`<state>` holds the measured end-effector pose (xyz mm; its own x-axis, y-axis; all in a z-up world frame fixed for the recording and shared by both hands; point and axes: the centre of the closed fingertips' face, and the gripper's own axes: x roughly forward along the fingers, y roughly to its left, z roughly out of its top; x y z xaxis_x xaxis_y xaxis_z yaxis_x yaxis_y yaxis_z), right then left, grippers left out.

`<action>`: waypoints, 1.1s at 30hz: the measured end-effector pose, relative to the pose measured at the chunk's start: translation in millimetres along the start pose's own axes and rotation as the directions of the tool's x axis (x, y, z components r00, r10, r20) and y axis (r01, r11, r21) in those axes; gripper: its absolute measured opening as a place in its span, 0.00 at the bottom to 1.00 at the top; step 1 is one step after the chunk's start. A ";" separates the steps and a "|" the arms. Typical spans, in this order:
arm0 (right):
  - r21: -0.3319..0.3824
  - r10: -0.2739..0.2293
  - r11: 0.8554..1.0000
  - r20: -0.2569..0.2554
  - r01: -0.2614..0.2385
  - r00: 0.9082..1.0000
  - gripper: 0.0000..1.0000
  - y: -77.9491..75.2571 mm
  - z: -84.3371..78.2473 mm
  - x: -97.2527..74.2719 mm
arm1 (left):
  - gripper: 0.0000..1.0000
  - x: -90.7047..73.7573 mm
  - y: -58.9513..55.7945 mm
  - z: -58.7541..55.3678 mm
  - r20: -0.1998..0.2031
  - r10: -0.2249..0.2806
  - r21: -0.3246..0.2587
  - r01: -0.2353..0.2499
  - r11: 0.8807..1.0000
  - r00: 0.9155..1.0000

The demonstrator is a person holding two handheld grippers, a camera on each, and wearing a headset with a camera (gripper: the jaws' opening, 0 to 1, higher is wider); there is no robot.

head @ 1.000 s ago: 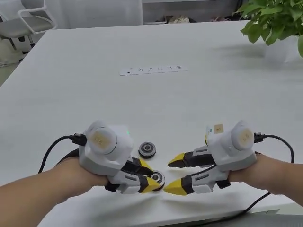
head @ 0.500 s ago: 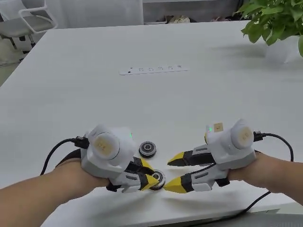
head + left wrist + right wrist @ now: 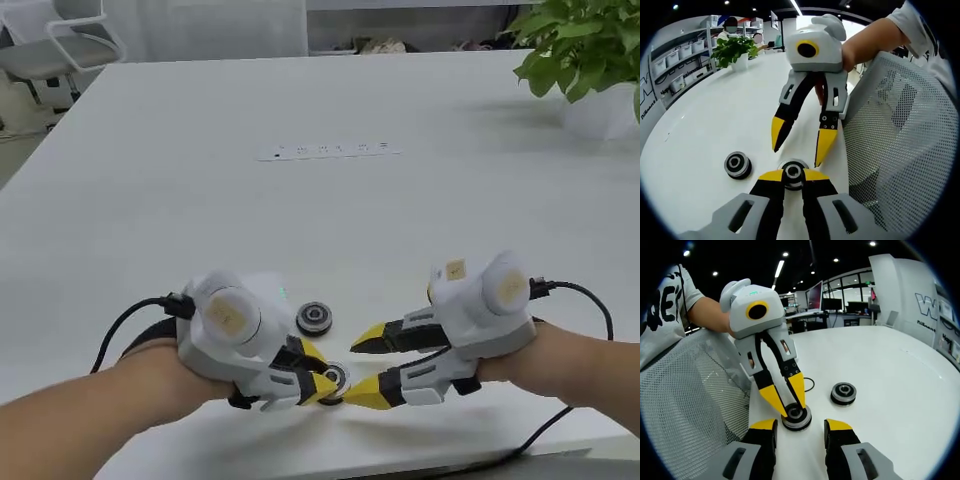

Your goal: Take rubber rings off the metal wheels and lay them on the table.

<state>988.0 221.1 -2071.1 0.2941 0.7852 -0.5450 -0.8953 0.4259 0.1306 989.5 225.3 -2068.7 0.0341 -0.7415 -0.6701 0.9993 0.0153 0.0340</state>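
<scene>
- The right gripper (image 3: 353, 372), jaws spread, has edged nearer the left gripper (image 3: 322, 384)
- The left gripper clenches a wheel (image 3: 334, 377) lying flat, bore up
- A second wheel (image 3: 314, 318) lies flat just beyond it

1. We see the left tongs (image 3: 322, 374) clamped on a wheel (image 3: 336, 378) at the counter's (image 3: 200, 200) near edge. The right tongs (image 3: 352, 372) are spread just beside it, so the gap between them is narrow.
2. A second wheel (image 3: 314, 318) stands just beyond, apart from both.
3. Past it we find bare counter up to the power strip (image 3: 328, 151).
4. A plant (image 3: 580, 45) crowds the far right corner.
5. A mesh panel (image 3: 900, 130) stands close by the near edge.
</scene>
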 end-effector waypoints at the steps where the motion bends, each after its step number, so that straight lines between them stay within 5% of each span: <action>1: -0.003 0.001 1.000 -0.006 -0.001 1.000 0.35 0.0 -0.9 0.7 | 0.08 0.0 -0.1 0.0 -0.001 0.002 0.000 -0.002 1.000 1.000; 12: -0.032 0.021 0.999 -0.053 -0.023 0.998 0.32 1.9 -6.4 10.5 | 0.08 0.1 -0.3 0.2 -0.002 0.012 -0.003 -0.012 1.000 1.000; 33: -0.044 0.016 0.999 -0.065 -0.019 0.998 0.29 0.6 -7.0 12.6 | 0.08 -0.1 0.6 -0.4 -0.003 0.012 -0.014 -0.012 1.000 1.000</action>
<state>988.8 228.0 -2083.7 0.2577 0.7609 -0.5955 -0.9145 0.3910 0.1038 990.1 225.6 -2069.0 0.0462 -0.7393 -0.6718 0.9989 0.0337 0.0317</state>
